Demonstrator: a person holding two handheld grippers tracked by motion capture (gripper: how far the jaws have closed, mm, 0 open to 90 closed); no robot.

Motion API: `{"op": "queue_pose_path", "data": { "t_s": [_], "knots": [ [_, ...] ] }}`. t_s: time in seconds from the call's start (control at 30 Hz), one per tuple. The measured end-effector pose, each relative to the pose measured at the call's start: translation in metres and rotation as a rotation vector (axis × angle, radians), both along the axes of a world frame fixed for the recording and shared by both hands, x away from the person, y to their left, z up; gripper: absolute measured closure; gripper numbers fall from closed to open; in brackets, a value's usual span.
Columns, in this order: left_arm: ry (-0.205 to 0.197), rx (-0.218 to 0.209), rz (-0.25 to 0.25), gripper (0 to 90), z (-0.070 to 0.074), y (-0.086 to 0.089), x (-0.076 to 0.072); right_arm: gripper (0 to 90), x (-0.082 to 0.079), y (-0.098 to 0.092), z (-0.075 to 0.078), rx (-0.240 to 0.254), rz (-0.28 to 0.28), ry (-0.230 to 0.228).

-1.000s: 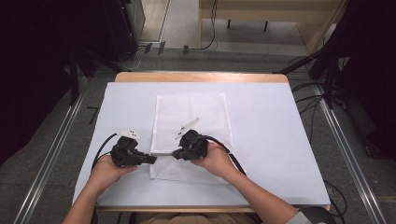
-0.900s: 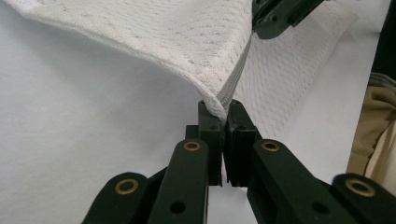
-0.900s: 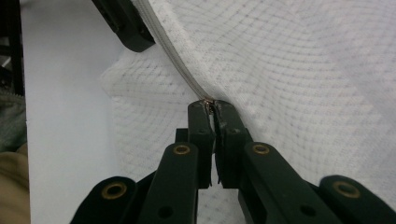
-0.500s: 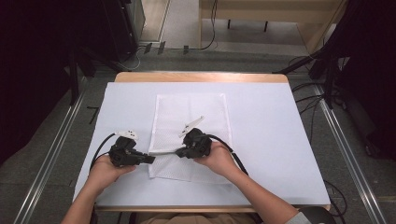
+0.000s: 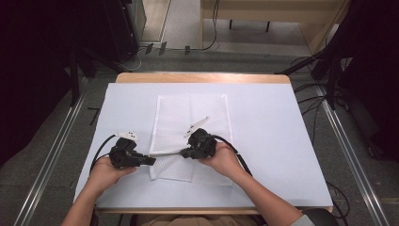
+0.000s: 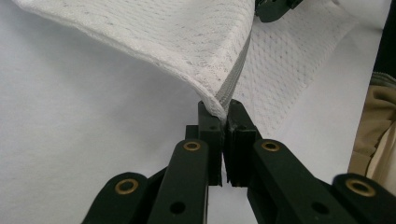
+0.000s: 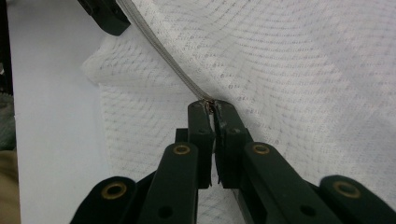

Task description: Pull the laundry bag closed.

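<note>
From the high view, my white mesh laundry bag (image 5: 188, 127) lies flat at the middle of the frame on the pale bench (image 5: 273, 136), with its near left edge lifted between my two hands. My left tongs (image 5: 151, 161) sit at lower left, pinching the bag's left edge; my right tongs (image 5: 183, 152) are just right of them, near centre, pinching the zipper line. A taut grey strip runs between the two.

In the left gripper view, my left tongs (image 6: 225, 106) are closed tight on the bag's corner, where the grey zipper tape (image 6: 236, 74) ends. The mesh rises from there to the upper left, and the tape runs up to the right tongs (image 6: 275, 8) at the top edge.

In the right gripper view, my right tongs (image 7: 211, 105) are clamped on what looks like the small metal zipper pull (image 7: 208, 102) at mid-frame, with the tape running off to the upper left toward the left tongs (image 7: 106, 16).

I judge that I am at the zipper-working step: one end anchored, the pull gripped. Next I would keep the left tongs firm and draw the pull steadily along the tape, keeping it taut so the mesh does not bunch or snag.
</note>
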State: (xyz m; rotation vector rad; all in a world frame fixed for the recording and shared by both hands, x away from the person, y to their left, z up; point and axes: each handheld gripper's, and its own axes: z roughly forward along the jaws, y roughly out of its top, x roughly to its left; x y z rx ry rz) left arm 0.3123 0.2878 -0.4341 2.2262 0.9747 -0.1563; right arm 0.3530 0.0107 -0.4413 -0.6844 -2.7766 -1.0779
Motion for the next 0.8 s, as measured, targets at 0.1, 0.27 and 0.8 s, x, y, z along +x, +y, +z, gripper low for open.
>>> {"op": "queue_pose_path", "data": {
  "t_s": [0.1,0.27,0.8],
  "knots": [
    [0.000,0.005,0.003,87.9,0.000,0.001,0.000,88.0,0.000,-0.002,-0.001,-0.005,-0.008,0.004],
    [0.003,0.004,0.003,87.9,0.000,0.001,0.000,88.0,0.000,-0.005,-0.001,0.003,-0.013,0.010],
    [0.007,0.016,0.002,87.8,-0.001,0.002,-0.001,88.0,0.001,-0.021,-0.002,-0.011,-0.039,0.016]
  ]
}}
